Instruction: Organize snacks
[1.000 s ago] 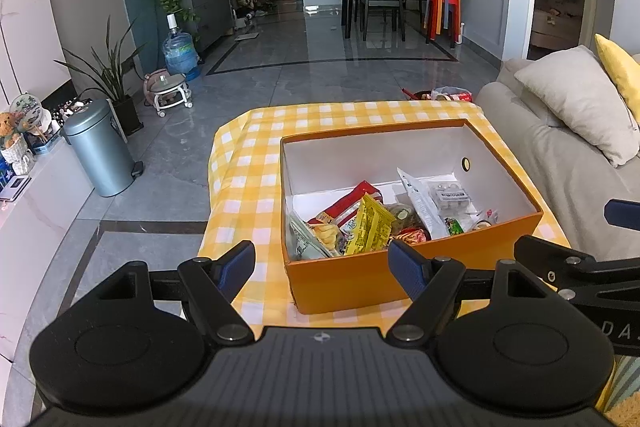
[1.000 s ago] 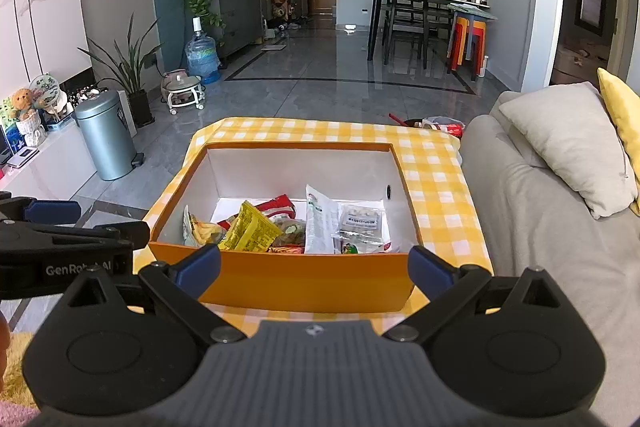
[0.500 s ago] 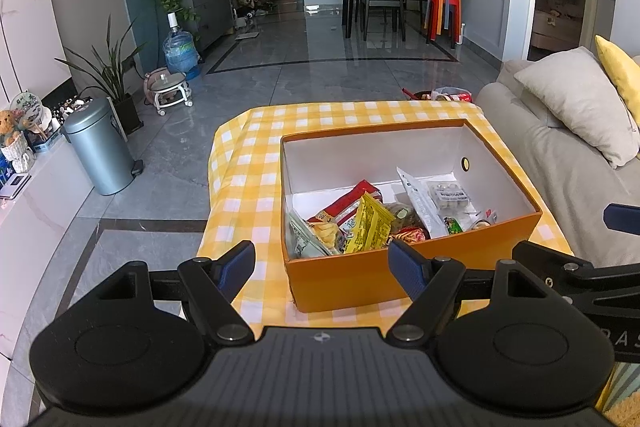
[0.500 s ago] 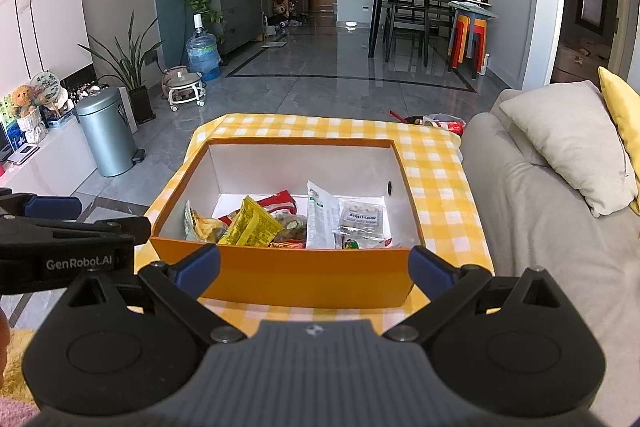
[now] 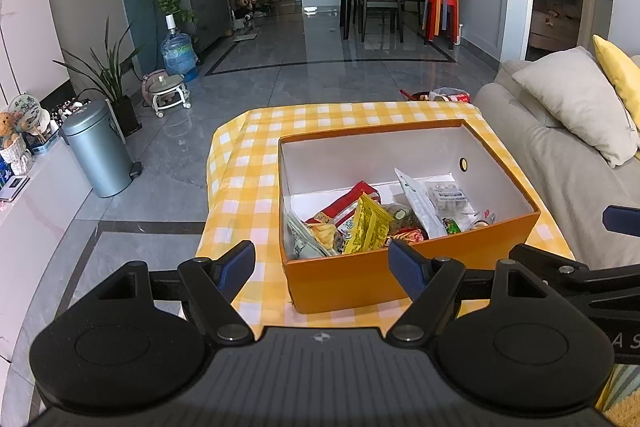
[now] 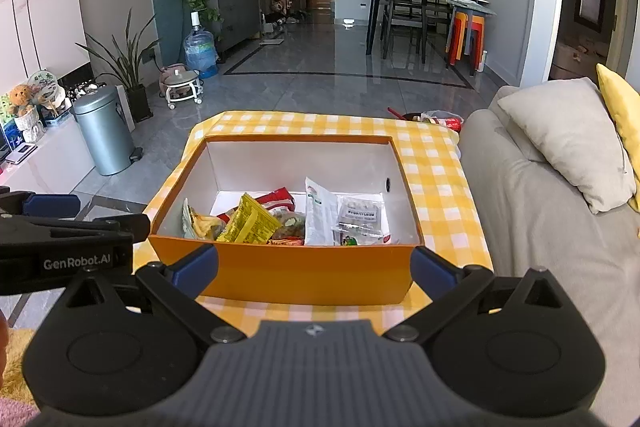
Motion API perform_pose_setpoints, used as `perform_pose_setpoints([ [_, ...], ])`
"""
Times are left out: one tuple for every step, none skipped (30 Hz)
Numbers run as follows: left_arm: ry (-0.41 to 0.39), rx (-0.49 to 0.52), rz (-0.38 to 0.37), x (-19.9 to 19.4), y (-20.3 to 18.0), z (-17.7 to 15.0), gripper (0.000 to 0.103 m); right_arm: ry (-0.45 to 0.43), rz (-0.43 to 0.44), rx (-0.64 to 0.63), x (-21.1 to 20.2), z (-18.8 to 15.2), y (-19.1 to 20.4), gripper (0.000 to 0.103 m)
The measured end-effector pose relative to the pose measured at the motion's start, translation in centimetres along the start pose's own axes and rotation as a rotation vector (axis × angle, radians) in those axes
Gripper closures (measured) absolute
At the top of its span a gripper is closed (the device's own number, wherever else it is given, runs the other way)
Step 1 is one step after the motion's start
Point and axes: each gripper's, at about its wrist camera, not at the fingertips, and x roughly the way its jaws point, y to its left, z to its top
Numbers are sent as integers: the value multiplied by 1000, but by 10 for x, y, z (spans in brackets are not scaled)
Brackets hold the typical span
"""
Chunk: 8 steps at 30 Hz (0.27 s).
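An orange box (image 5: 352, 283) (image 6: 304, 277) with a white inside stands on a table under a yellow checked cloth (image 5: 248, 163) (image 6: 436, 167). Several snack packets lie in its near half, among them a yellow packet (image 5: 366, 223) (image 6: 248, 221), a red packet (image 5: 344, 201) and a white packet (image 6: 320, 211). My left gripper (image 5: 322, 267) is open and empty, just short of the box's near wall. My right gripper (image 6: 314, 267) is open and empty, also before the near wall. Each gripper shows at the edge of the other's view.
A grey sofa (image 6: 540, 195) with a grey cushion (image 5: 576, 103) runs along the table's right side. A grey pedal bin (image 5: 98, 151) stands on the floor at the left. A red bag (image 6: 444, 121) lies beyond the table's far right corner.
Both views have shifted very slightly; the box sits a touch lower in the right wrist view. Both grippers stay open and empty.
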Motion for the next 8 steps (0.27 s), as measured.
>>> perform_pose_setpoints([
  [1,-1,1,0,0,0,14,2,-1,0,0,0,0,4],
  [0,-1,1,0,-1,0,14,3,-1,0,0,0,0,4],
  [-1,-1,1,0,0,0,14,4,-1,0,0,0,0,4],
  [-4,-1,1,0,0,0,14,6,-2,-1,0,0,0,4],
  [-8,-1,4,-1,-1,0,14,8,-4,-1,1,0,0,4],
  [-11,-2,7,-1,1,0,14,10,-5,-1,1,0,1,4],
  [-12,-2,8,-2,0,0,14,10,-5,0,1,0,0,4],
  [-12,-4,8,-2,0,0,14,12,-5,0,1,0,0,4],
])
